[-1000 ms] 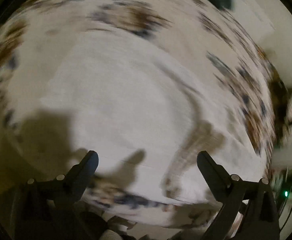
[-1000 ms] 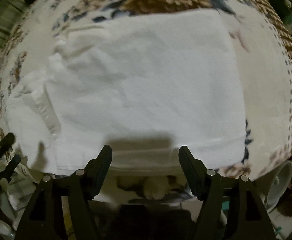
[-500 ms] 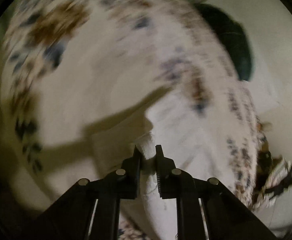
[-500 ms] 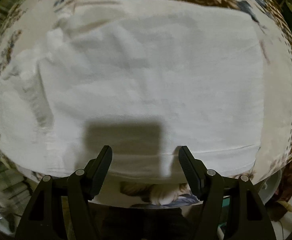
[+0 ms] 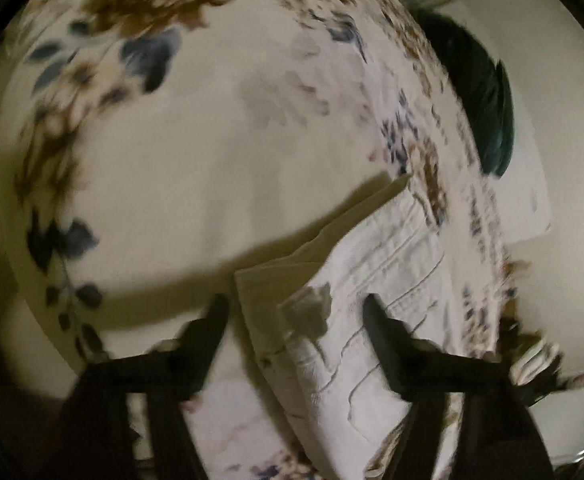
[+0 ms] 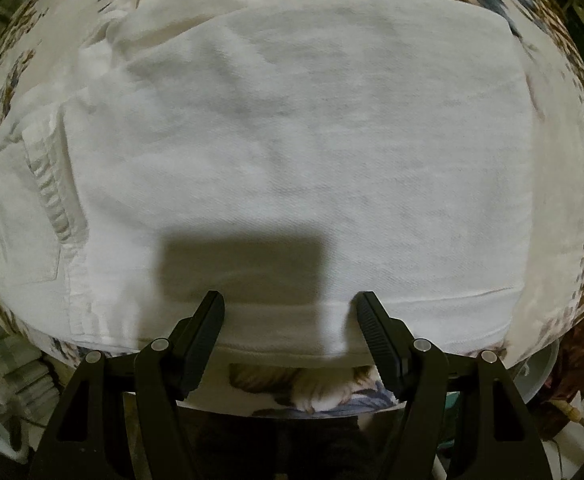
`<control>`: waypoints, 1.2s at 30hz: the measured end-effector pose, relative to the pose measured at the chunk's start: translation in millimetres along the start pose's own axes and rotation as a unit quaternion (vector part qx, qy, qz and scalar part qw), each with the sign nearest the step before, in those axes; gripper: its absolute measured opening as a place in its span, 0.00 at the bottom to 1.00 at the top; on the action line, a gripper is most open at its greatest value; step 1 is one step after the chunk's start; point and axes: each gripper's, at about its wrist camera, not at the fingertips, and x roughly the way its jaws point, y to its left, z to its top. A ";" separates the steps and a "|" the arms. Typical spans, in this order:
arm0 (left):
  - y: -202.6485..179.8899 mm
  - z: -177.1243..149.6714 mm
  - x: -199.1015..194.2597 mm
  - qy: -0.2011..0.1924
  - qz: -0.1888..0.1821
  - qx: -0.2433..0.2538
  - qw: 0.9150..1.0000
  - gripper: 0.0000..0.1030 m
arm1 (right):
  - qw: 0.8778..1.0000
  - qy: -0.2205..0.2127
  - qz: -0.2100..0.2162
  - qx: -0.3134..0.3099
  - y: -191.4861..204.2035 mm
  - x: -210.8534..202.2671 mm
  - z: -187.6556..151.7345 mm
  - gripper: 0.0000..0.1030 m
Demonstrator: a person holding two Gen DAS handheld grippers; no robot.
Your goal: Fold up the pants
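Observation:
White pants [image 6: 292, 152] lie folded flat on a floral bedspread [image 6: 563, 128], filling the right wrist view; the waistband and pocket are at the left. My right gripper [image 6: 290, 312] is open and empty, over the pants' near edge. In the left wrist view the pants [image 5: 371, 288] show their seamed waist end, with a folded corner lying between the fingers. My left gripper [image 5: 293, 316] is open above that corner and holds nothing.
The floral bedspread [image 5: 172, 140] spreads out beyond the pants in the left wrist view. A dark green object [image 5: 479, 92] lies past the bed's far right edge. Clutter and a white bowl [image 6: 539, 376] sit below the bed's near edge.
Half a second ago my left gripper was shut on a pinch of the pants; now it is open and the cloth lies on the bed. The right gripper has moved closer over the pants.

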 end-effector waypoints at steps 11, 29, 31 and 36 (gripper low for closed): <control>-31.3 -6.0 40.9 -0.033 0.010 0.049 0.998 0.62 | 0.999 -0.003 0.026 0.023 -13.1 -11.0 5.3 0.69; -187.6 -93.2 -65.4 -0.152 0.033 0.313 0.937 0.24 | 0.999 -0.033 -0.014 -0.001 -15.2 -50.8 11.8 0.83; -208.1 -113.2 -74.4 -0.151 0.026 0.350 0.924 0.24 | 0.999 -0.040 -0.010 0.000 -20.6 -60.8 11.4 0.95; -256.4 -170.7 -85.9 -0.131 0.003 0.430 0.893 0.24 | 0.998 -0.062 0.000 0.026 -45.7 -86.0 5.9 0.98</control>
